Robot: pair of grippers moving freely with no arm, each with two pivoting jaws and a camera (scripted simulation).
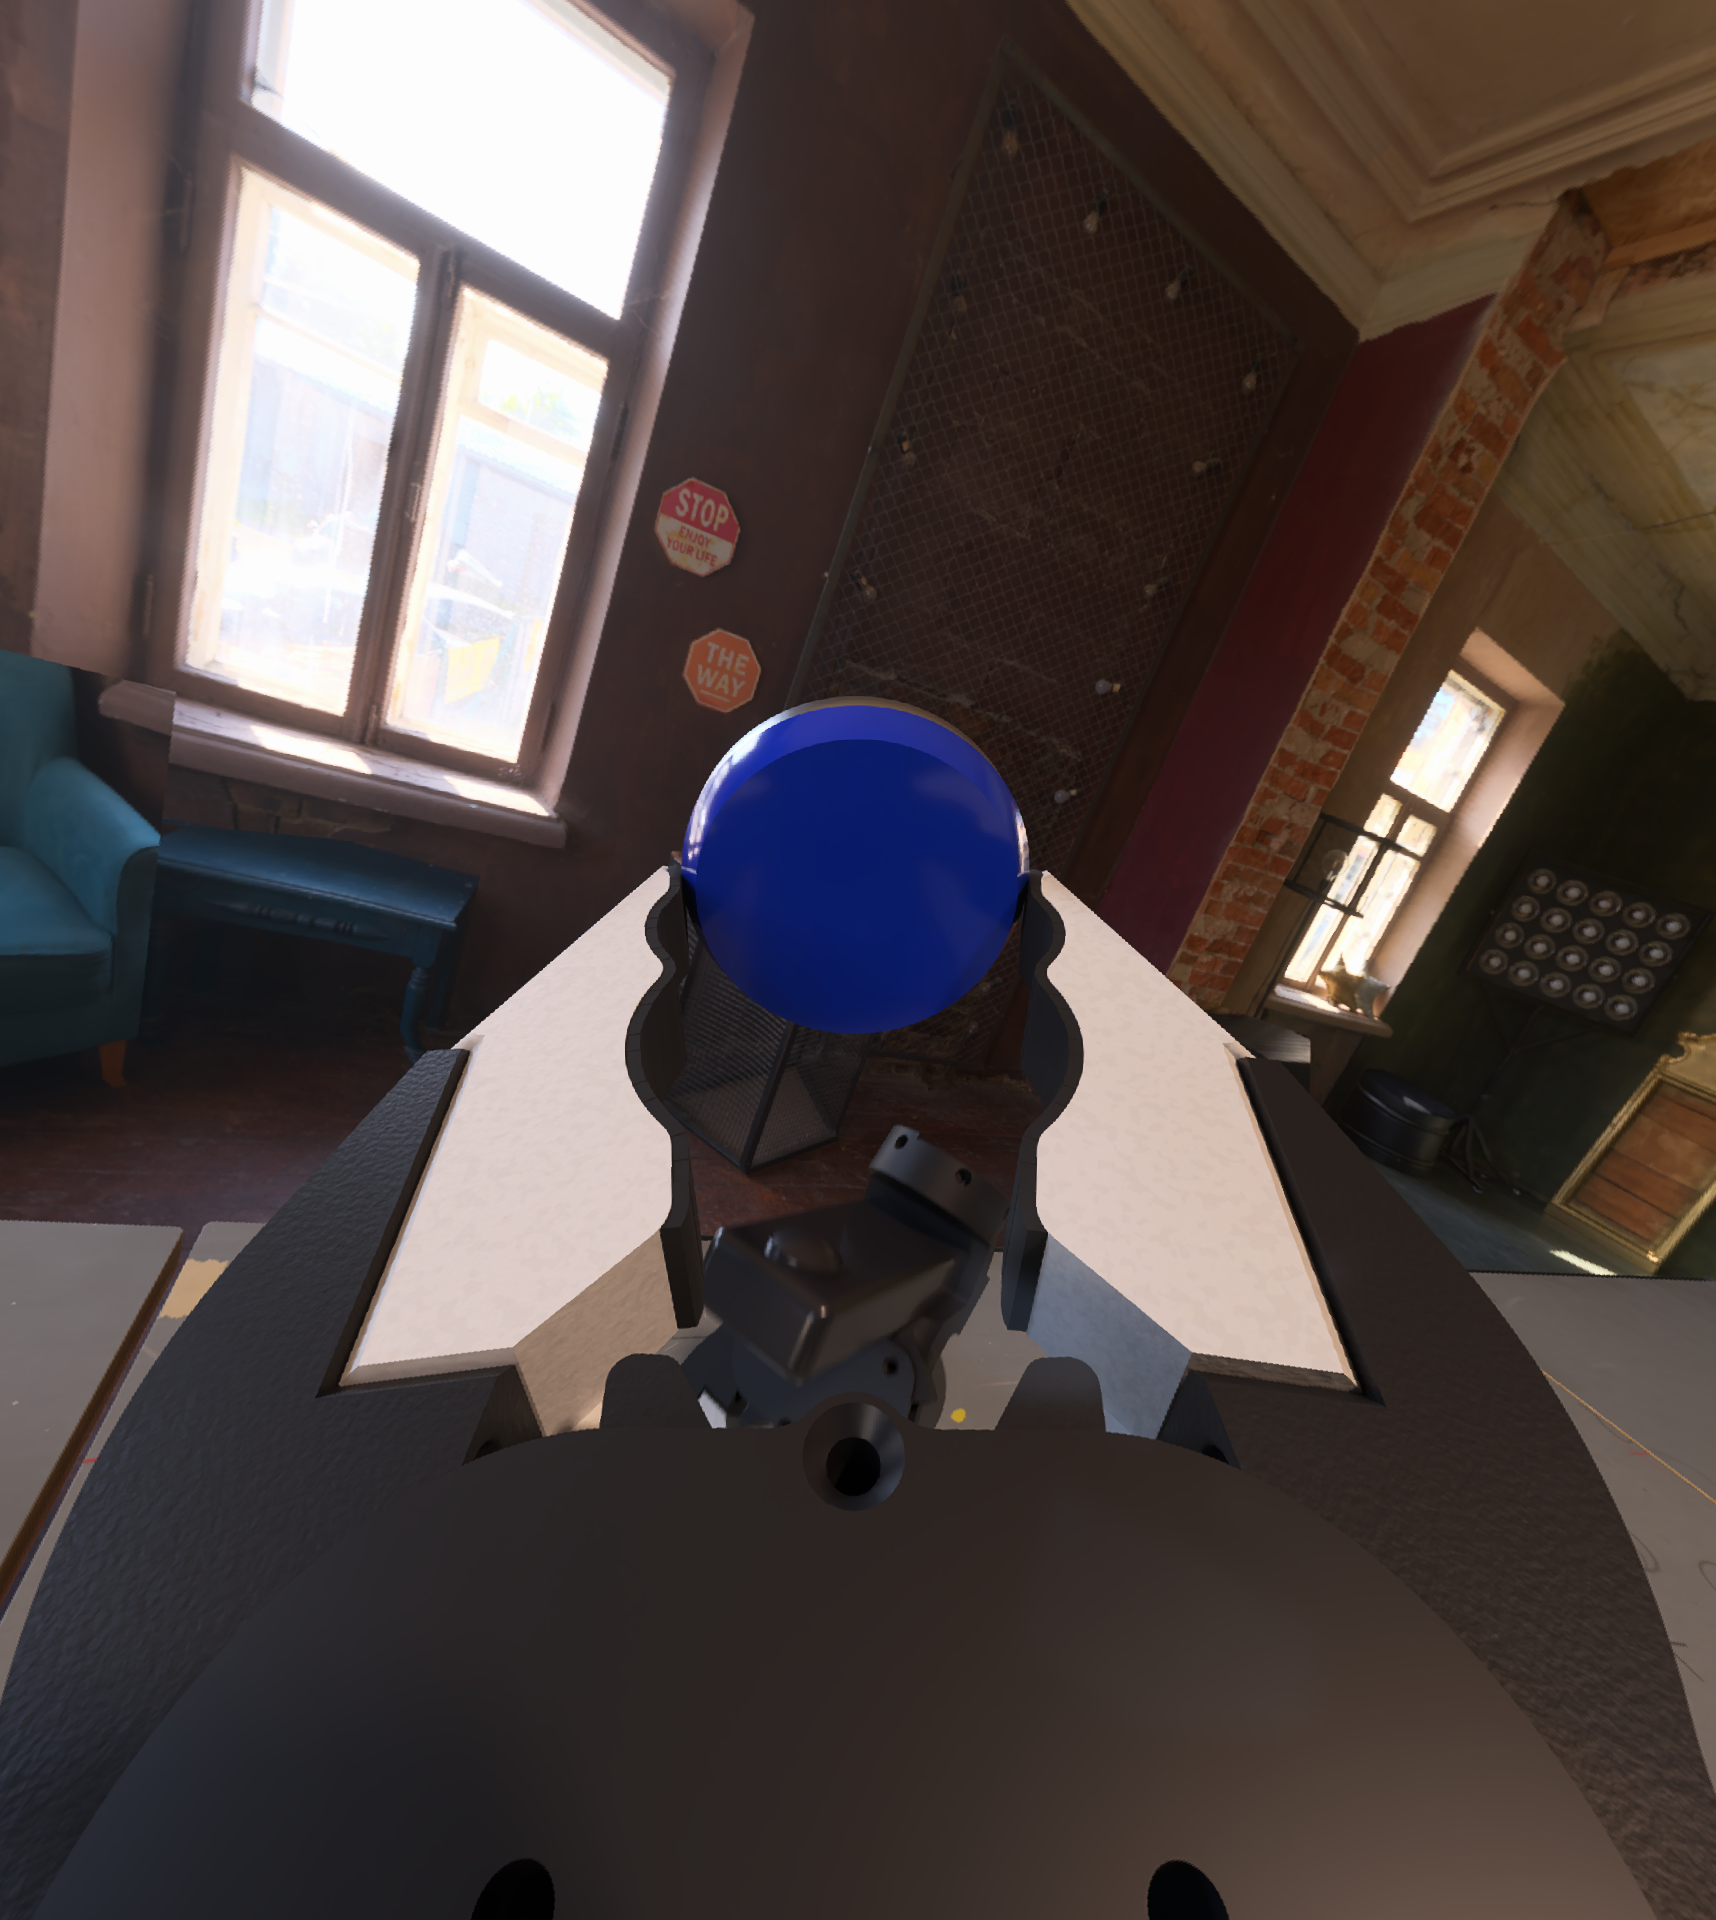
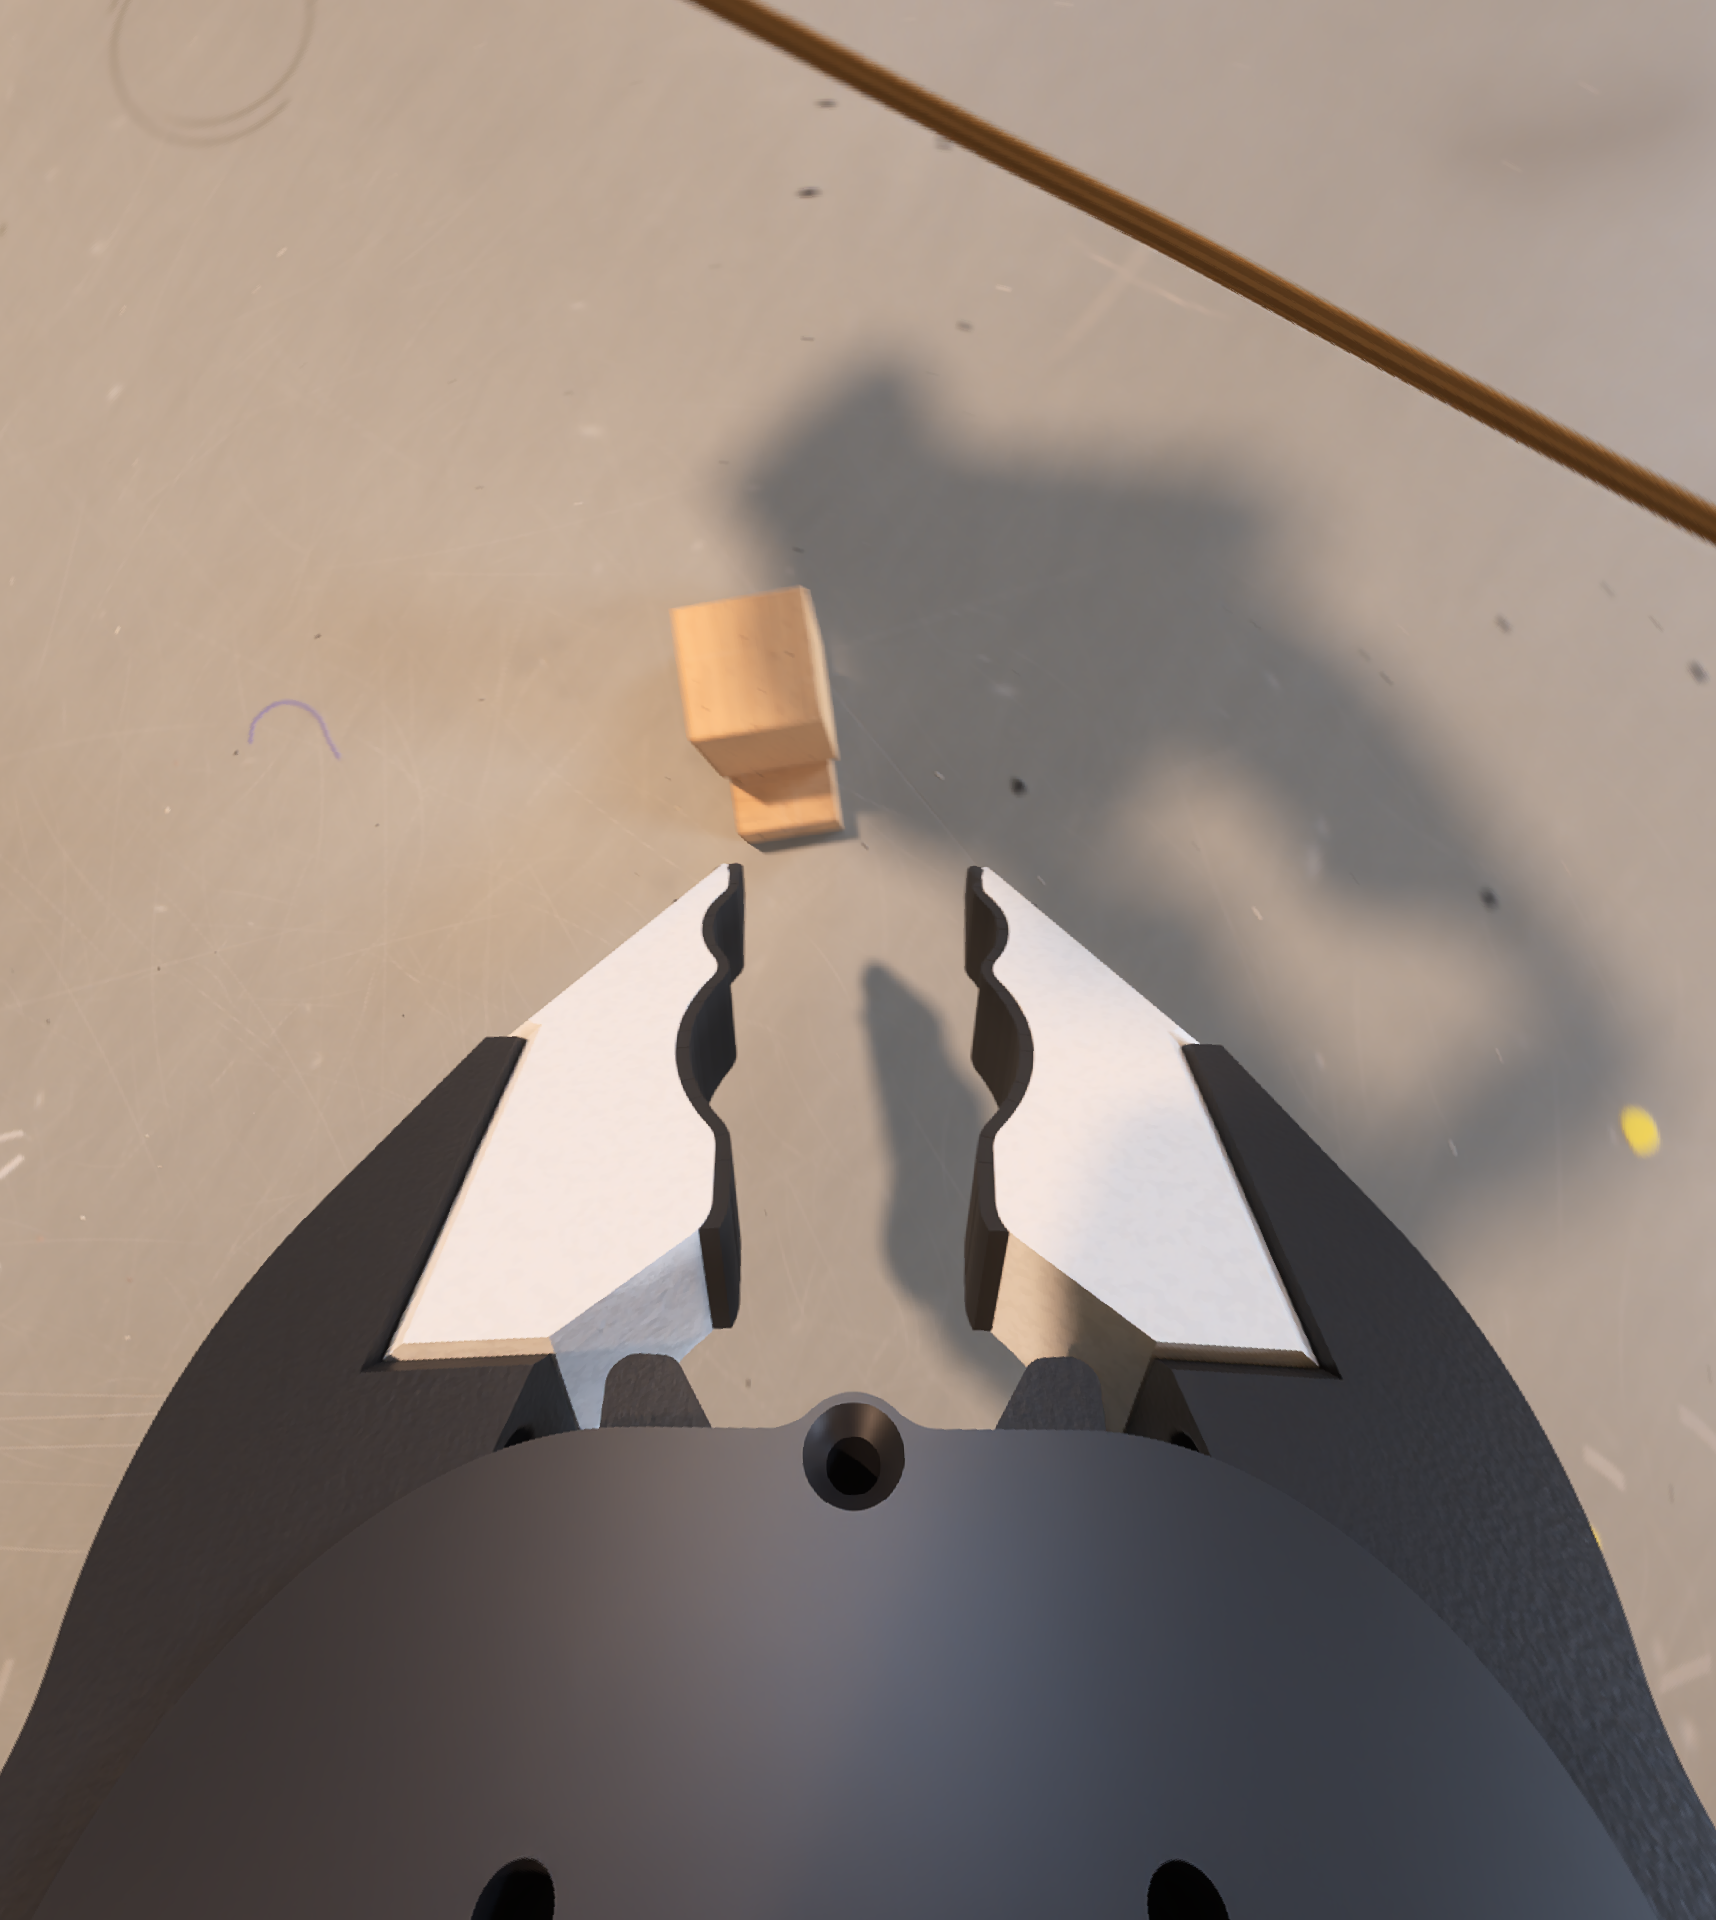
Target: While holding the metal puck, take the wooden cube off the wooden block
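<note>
My left gripper [image 1: 854, 885] is shut on the metal puck [image 1: 854, 831], a glossy blue disc held at the fingertips, raised and facing the room. In the right wrist view a light wooden cube [image 2: 750, 670] sits on a smaller wooden block [image 2: 788, 808], which stands on the grey table [image 2: 314, 416]. My right gripper [image 2: 854, 873] is open and empty. It hangs above the table looking down, with its fingertips just short of the stack and slightly right of it. The right gripper also shows as a dark body [image 1: 833, 1299] low between my left fingers.
A thin brown seam [image 2: 1249, 270] crosses the scratched, paint-flecked tabletop at the upper right. The grippers' shadows fall right of the stack. Grey table panels [image 1: 23, 1403] show at the sides of the left view, with a room beyond: a blue armchair [image 1: 2, 862] and a wire basket [image 1: 771, 1091].
</note>
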